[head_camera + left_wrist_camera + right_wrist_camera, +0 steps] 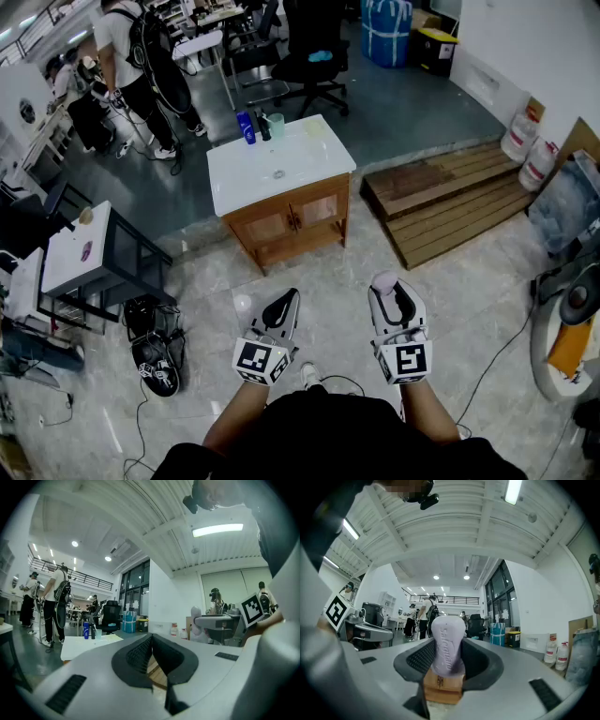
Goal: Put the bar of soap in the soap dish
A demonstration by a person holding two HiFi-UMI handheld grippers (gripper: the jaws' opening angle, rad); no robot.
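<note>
Head view: left tongs (pixel 279 305) and right tongs (pixel 386 287) are held level over the floor (pixel 469 309), well apart from the white worktop (pixel 281 169).
Left gripper view: its jaws are closed together and empty.
Right gripper view: the bar of soap (pixel 447 644) (pale lilac) stands upright, pinched between wide-set jaws.

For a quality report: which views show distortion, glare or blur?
Both gripper views: strong fisheye bending, dark corners. Left gripper view: ceiling lamp glares white. Right gripper view: soap bar sharp, lettering readable. Head view: evenly lit, mildly bent.
</note>
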